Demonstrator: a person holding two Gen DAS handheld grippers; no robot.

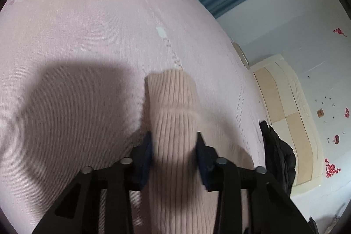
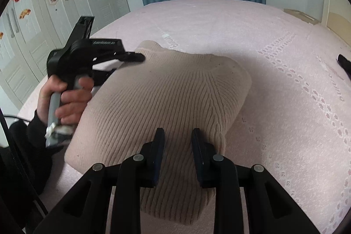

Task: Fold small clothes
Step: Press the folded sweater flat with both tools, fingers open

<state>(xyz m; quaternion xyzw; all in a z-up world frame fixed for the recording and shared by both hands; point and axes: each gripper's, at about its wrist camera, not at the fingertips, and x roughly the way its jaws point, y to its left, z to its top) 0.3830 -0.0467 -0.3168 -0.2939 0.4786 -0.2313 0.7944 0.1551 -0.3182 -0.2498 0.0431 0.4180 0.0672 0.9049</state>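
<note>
A beige ribbed sweater (image 2: pixel 166 93) lies partly folded on the pink bed (image 2: pixel 285 102). The left gripper (image 1: pixel 174 142) pinches a raised sleeve fold narrowly; the right gripper (image 2: pixel 177 137) pinches the sweater's near edge.

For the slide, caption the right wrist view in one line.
Right tongs straddle a beige ribbed sweater on a pink bedspread; left tongs reach its far edge.
</note>
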